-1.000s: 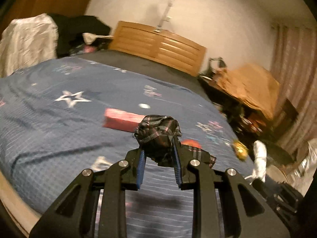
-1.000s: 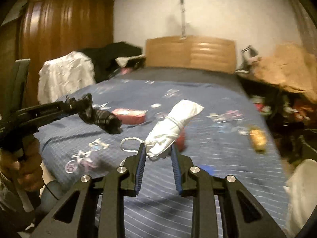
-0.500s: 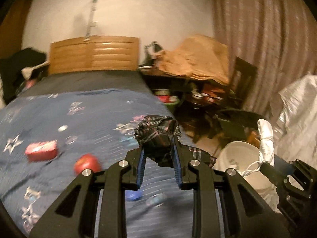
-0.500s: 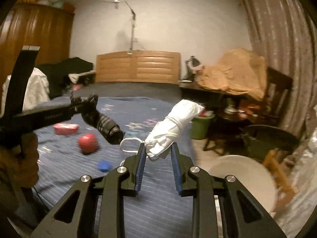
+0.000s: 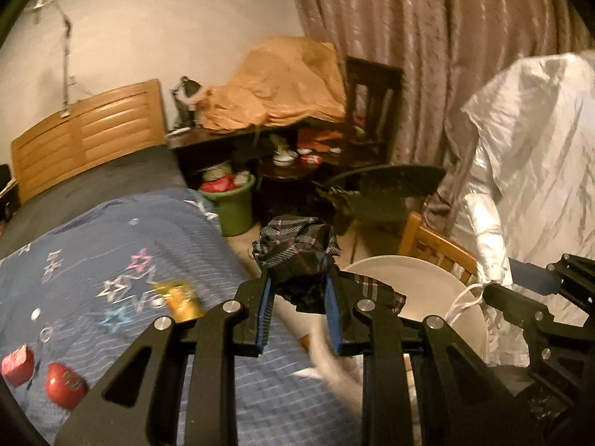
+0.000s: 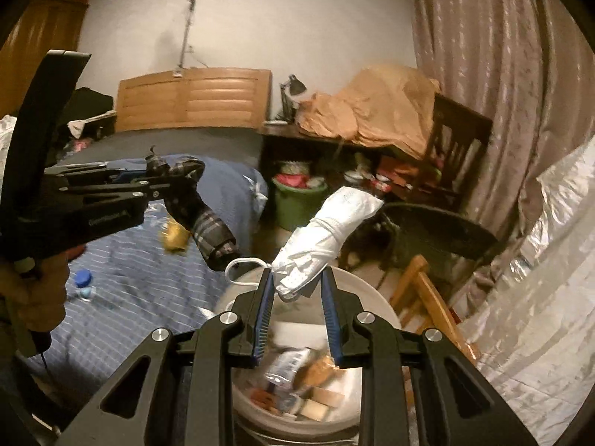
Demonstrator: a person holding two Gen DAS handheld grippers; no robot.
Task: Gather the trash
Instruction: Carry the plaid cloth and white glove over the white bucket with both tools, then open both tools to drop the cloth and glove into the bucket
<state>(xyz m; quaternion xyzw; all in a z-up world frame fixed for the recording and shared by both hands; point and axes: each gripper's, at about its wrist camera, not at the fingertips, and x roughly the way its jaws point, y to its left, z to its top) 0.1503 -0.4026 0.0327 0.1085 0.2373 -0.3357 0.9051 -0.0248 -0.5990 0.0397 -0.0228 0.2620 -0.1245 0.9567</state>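
Observation:
My left gripper (image 5: pixel 297 297) is shut on a dark plaid folded umbrella (image 5: pixel 297 256), held over the bed's right edge; it also shows in the right wrist view (image 6: pixel 200 215). My right gripper (image 6: pixel 297 297) is shut on a white folded umbrella (image 6: pixel 327 234) with a cord loop, held right above a white bin (image 6: pixel 368 297) that holds several pieces of trash. The bin's rim shows in the left wrist view (image 5: pixel 420 278), with the right gripper (image 5: pixel 487 290) at its far right.
On the blue star-print bed (image 5: pixel 111 252) lie a yellow packet (image 5: pixel 180 299), a red ball (image 5: pixel 63 390), a red box (image 5: pixel 16 364) and a blue-capped bottle (image 6: pixel 83 286). A green bucket (image 5: pixel 232 204), cluttered desk (image 6: pixel 334 137), wooden chair (image 6: pixel 424 293) and silver cover (image 6: pixel 539 278) stand nearby.
Both grippers have swung right, from over the bed toward the white bin. The right gripper now hangs above the bin's opening. Both still hold their umbrellas.

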